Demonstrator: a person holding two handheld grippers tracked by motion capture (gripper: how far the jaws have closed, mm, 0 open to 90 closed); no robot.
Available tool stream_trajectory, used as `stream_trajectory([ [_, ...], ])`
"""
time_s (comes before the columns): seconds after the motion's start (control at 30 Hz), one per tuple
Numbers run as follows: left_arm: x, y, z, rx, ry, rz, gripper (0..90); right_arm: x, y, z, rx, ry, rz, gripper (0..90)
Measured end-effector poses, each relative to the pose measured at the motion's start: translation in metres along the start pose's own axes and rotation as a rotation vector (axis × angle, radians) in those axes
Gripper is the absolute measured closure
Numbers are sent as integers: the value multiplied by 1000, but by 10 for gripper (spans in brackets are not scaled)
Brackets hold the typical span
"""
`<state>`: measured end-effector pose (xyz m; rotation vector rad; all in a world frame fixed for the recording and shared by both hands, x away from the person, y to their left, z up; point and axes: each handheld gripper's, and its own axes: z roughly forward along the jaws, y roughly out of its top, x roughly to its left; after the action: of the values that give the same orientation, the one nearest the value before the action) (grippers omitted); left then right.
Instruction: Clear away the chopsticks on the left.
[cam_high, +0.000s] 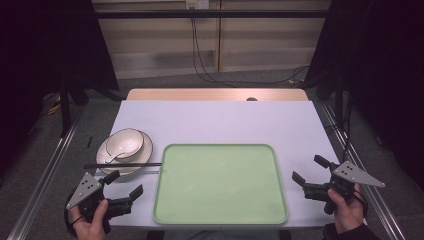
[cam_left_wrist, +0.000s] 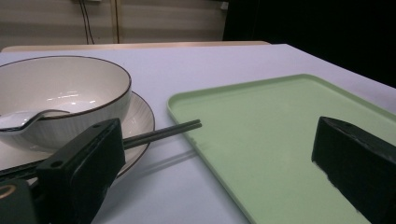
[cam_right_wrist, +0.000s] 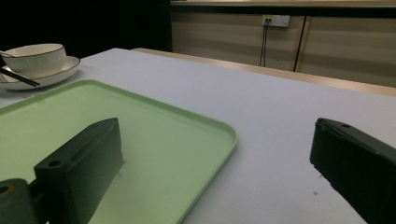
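Jaws on my left gripper (cam_high: 124, 183) and my right gripper (cam_high: 309, 170) both stand wide apart, holding nothing, each hovering beside one green tray (cam_high: 220, 182) in the middle of the counter (cam_high: 225, 122). From the high view I count one bowl (cam_high: 125, 142) on one plate (cam_high: 145, 150), two dark chopsticks (cam_high: 122, 164) laid across the plate's near rim. My left gripper view adds a spoon (cam_left_wrist: 23, 119) resting in the bowl; the right gripper view catches a wall socket (cam_right_wrist: 275, 19).
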<state>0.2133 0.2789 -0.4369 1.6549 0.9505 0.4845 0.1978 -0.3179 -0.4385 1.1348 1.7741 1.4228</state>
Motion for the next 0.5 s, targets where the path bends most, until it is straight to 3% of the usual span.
stream_trajectory([
  [0.4,-2,1,0,21,-1,16,15,1,-1,1,6,30,1,21],
  [0.5,-1,3,-2,37,15,-6,20,1,0,1,2,32,5,21],
])
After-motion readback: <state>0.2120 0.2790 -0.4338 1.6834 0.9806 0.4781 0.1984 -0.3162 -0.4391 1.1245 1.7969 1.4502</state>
